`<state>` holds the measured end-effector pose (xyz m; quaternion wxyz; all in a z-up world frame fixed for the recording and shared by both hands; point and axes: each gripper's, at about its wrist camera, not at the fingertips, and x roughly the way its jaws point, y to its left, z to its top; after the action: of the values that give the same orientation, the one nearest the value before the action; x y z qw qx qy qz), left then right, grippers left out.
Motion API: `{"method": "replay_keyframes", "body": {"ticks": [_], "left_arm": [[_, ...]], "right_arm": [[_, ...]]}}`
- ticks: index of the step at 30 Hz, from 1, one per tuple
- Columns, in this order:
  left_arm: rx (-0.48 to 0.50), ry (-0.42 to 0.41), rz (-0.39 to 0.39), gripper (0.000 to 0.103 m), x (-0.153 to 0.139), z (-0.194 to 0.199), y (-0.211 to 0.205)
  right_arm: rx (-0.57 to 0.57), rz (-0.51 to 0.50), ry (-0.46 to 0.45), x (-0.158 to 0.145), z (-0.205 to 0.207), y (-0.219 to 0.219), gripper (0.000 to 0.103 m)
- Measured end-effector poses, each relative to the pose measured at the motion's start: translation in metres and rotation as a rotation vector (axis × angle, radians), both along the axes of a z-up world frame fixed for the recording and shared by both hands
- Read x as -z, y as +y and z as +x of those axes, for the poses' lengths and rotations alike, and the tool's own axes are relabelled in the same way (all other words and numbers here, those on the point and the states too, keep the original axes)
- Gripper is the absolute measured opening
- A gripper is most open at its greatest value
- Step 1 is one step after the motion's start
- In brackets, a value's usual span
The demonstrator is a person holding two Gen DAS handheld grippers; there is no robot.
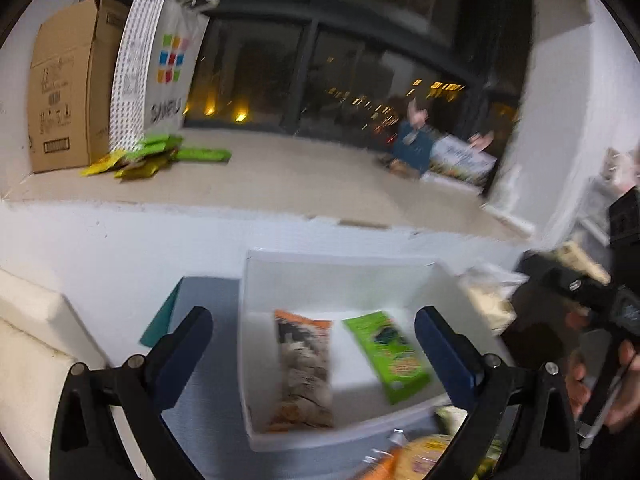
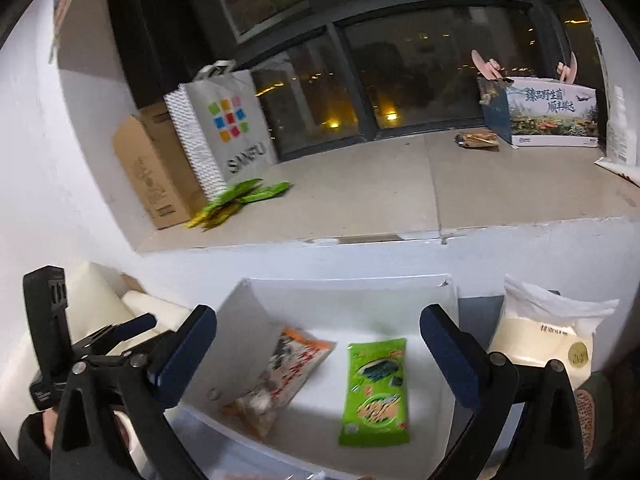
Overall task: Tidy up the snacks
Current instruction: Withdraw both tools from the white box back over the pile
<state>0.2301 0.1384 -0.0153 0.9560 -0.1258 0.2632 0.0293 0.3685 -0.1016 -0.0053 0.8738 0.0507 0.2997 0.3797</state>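
1. Right-wrist view: white bin (image 2: 440, 300) holds an orange packet (image 2: 292, 364) leaning on its left wall and a green packet (image 2: 376, 384) lying flat.
2. Both the right gripper (image 2: 318, 356) and left gripper (image 1: 314, 356) hover over it, spread wide, holding nothing.
3. Looks like between placements; next, I'd guess, fetch another from the loose snacks (image 1: 424, 456) just in front of the bin.

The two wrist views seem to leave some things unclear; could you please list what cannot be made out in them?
- Left wrist view: snacks at the bottom edge are cut off by the frame and the gripper's finger.
- Left wrist view: print on the orange packet and green packet in the white box is motion-blurred.
- Right wrist view: the orange packet's left side hides behind the box wall.
- Right wrist view: the windowsill packets are too small to identify.
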Motion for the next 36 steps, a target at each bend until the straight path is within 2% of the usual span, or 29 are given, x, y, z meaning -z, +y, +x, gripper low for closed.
{"method": "replay_keyframes", "body": {"ticks": [3, 5, 6, 11, 16, 21, 24, 28, 32, 36], "left_arm": [[0.034, -0.071, 0.055, 0.103, -0.016, -0.037, -0.02], [0.066, -0.049, 0.072, 0.103, -0.024, -0.058, -0.034], [0.088, -0.039, 0.066, 0.103, -0.027, -0.069, -0.041], [0.144, -0.087, 0.031, 0.103, -0.036, -0.141, -0.068], [0.181, -0.09, -0.008, 0.103, -0.025, -0.192, -0.091], [0.211, -0.094, 0.009, 0.103, -0.014, -0.22, -0.113], [0.232, -0.085, 0.012, 0.103, -0.008, -0.225, -0.12], [0.22, -0.069, -0.004, 0.103, -0.003, -0.224, -0.121], [0.219, -0.061, -0.019, 0.103, 0.002, -0.221, -0.119], [0.213, -0.054, -0.026, 0.103, 0.009, -0.223, -0.117]], "right_arm": [[-0.016, -0.019, -0.044, -0.012, -0.027, -0.012, 0.103], [-0.012, -0.028, -0.085, -0.019, -0.053, -0.026, 0.103], [-0.012, -0.033, -0.106, -0.023, -0.066, -0.033, 0.103], [0.01, -0.034, -0.186, -0.036, -0.135, -0.082, 0.103], [0.073, -0.035, -0.221, -0.028, -0.191, -0.14, 0.103], [0.134, -0.116, -0.226, -0.004, -0.227, -0.187, 0.103], [0.146, -0.214, -0.258, 0.017, -0.235, -0.2, 0.103], [0.13, -0.353, -0.262, 0.04, -0.223, -0.198, 0.103], [0.089, -0.424, -0.195, 0.067, -0.196, -0.188, 0.103], [0.083, -0.43, -0.079, 0.087, -0.165, -0.171, 0.103]]}}
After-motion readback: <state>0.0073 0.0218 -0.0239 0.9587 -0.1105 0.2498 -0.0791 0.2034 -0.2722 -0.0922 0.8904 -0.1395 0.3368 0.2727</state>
